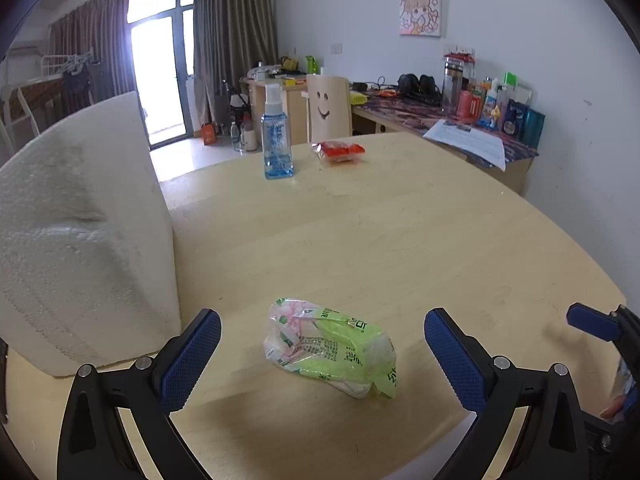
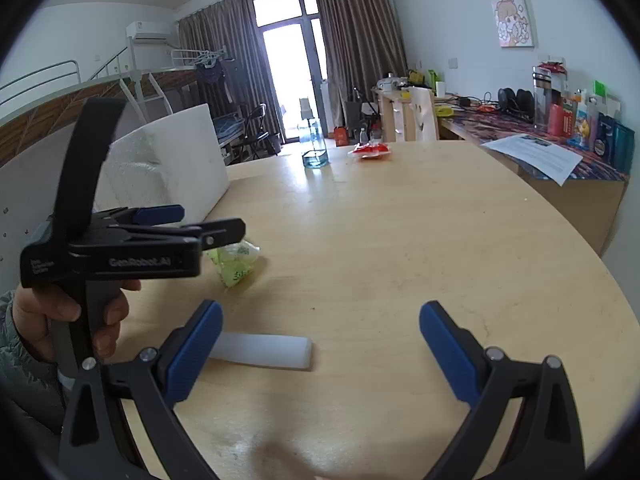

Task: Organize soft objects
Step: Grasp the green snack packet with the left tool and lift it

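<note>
On the round wooden table (image 1: 400,240), the soft, crinkly green packet (image 1: 332,350) lies between your wide-open, empty left gripper (image 1: 322,354), so squeeze its puffy middle gently; your right gripper (image 2: 320,344) is open and empty too.

Left gripper (image 1: 322,354) hovers low, fingers spread wide apart, blue pads (image 1: 191,356) facing each other, nothing between them touched. From the right wrist view it shows side-on, level, gripped from below by the person's left hand (image 2: 76,320), grey sleeve (image 2: 16,356) at the wrist. Right gripper (image 2: 320,352) also spread wide, empty, pointing forward and slightly down. One blue tip of it (image 1: 592,322) pokes in at the right edge of the left wrist view.
</note>
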The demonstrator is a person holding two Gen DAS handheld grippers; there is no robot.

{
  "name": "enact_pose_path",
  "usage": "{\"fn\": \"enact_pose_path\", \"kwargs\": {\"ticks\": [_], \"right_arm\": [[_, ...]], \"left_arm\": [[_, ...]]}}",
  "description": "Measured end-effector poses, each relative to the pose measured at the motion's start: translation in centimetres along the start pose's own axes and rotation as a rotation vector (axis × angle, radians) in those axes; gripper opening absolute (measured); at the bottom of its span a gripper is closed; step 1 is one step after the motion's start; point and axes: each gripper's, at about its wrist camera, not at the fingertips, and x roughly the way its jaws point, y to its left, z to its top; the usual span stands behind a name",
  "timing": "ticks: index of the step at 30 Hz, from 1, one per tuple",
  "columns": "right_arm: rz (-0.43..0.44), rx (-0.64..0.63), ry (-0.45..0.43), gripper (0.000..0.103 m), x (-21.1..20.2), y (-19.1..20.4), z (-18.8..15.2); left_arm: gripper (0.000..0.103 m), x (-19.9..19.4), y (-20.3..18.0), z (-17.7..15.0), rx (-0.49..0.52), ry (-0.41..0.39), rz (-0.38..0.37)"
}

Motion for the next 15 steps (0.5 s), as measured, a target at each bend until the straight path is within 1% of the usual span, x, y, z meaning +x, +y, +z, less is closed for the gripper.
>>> {"fn": "enact_pose_path", "kwargs": {"ticks": [5,7,9,12,14,15], "right_arm": [[0.005,-0.011,0.018,0.100,0.4,-0.1,-0.1],[0.007,-0.014,0.026,0.100,0.5,-0.2,-0.1],[0.011,-0.012,0.030,0.100,0.6,-0.4,-0.1],[0.015,-0.015,0.036,0.100,0.7,-0.4,-0.1],[0.014,-0.018,0.040,0.100,0.7,-0.4,-0.1],[0.014,-0.020,0.042,0.100,0.7,-0.4,-0.1]], "left_arm": [[0.101,0.8,0.0,-0.2,-0.004,0.038,-0.001],[0.098,1.2,0.1,-0.3,-0.004,0.057,0.000],[0.090,1.6,0.2,-0.5,-0.006,0.076,-0.001],[0.083,2.2,0.1,-0.7,0.001,0.105,0.003],[0.077,2.4,0.1,-0.9,0.000,0.126,-0.009],[0.077,2.4,0.1,-1.0,-0.003,0.132,-0.015]]}}
